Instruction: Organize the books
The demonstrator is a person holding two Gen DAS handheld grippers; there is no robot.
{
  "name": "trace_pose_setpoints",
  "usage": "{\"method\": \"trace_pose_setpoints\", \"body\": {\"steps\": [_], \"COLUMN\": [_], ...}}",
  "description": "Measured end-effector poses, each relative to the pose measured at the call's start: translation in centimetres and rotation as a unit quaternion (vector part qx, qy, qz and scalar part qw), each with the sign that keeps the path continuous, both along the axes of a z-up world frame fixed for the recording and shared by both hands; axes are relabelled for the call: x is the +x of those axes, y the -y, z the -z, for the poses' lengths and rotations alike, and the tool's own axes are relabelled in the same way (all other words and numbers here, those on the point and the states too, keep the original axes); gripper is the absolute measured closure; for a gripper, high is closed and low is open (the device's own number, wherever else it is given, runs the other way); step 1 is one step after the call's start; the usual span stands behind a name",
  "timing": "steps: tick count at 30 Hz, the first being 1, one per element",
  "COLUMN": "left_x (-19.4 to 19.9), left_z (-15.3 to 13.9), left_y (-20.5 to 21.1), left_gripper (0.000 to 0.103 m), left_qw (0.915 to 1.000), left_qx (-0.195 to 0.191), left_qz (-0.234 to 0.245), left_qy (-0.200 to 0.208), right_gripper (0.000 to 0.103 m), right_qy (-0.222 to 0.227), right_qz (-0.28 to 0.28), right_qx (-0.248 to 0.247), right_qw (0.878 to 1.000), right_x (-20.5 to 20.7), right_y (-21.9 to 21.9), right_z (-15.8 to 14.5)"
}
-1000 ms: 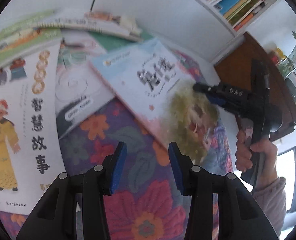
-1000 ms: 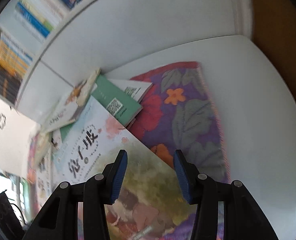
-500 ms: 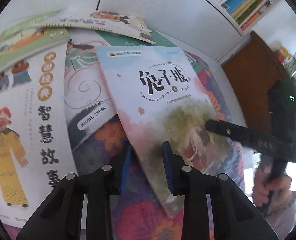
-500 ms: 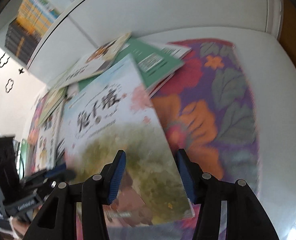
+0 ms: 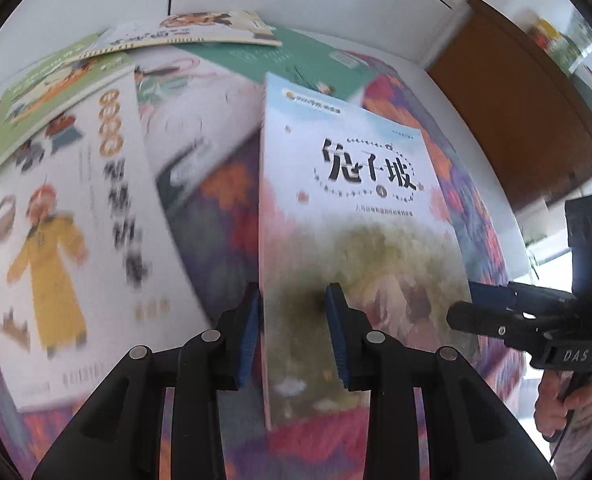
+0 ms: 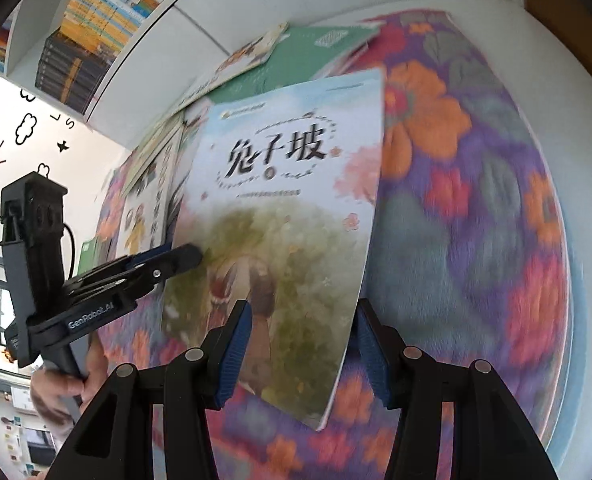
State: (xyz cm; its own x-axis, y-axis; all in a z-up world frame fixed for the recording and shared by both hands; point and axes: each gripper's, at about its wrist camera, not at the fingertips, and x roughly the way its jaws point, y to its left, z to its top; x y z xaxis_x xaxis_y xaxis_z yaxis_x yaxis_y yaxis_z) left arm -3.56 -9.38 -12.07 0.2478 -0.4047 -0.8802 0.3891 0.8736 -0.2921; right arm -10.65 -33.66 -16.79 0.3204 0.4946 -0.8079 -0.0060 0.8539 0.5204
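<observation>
At 9 o'clock of the left wrist view lies the yellow-robed figure book, flat on the floral cloth, blurred. At 11 o'clock the green-edged books overlap it, loosely fanned. I judge that any sweep of the lifted book's lower corner across this pile drags the loose covers out of place.

Centre: my left gripper has its jaws drawn narrow on the spine edge of the rabbit-hill book. The book stands on edge, cover facing 3 o'clock, its lower part between the blue pads. The grip sits near the bottom of the spine only. Risk, as I read it: a thin, floppy book pinched at one low point can pivot or sag, and slip out if I swing it fast.

At 3 to 4 o'clock my right gripper comes in, jaws about half apart, holding nothing. In its own view the book's free edge hangs between the pads without touching them. Closing off-line could crease the cover or knock the book loose from the left grip. At 1 o'clock is the brown cabinet, well apart.
</observation>
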Motion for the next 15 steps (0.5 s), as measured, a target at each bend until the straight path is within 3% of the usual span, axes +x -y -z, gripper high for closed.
{"method": "trace_pose_setpoints", "body": {"steps": [6, 12, 15], "left_x": [-6.1, -10.6, -10.3], "left_z": [-1.1, -1.9, -1.4], "left_y": [-3.2, -9.1, -10.1], "left_gripper": [0.072, 0.072, 0.072], "left_qw": [0.9997, 0.9996, 0.9997], "left_qx": [0.005, -0.026, -0.024], "left_qz": [0.024, 0.013, 0.006], "left_qy": [0.008, 0.004, -0.005], "right_gripper": [0.051, 0.051, 0.051], "right_qy": [-0.011, -0.005, -0.022], "right_qz": [-0.018, -0.088, -0.101], "right_qx": [0.006, 0.021, 0.071], "right_qw": [1.0, 0.996, 0.992], "right_x": [-4.8, -8.3, -8.3], "right_y": [-2.5, -7.0, -6.9], "right_z": [-0.1, -0.3, 0.7]}}
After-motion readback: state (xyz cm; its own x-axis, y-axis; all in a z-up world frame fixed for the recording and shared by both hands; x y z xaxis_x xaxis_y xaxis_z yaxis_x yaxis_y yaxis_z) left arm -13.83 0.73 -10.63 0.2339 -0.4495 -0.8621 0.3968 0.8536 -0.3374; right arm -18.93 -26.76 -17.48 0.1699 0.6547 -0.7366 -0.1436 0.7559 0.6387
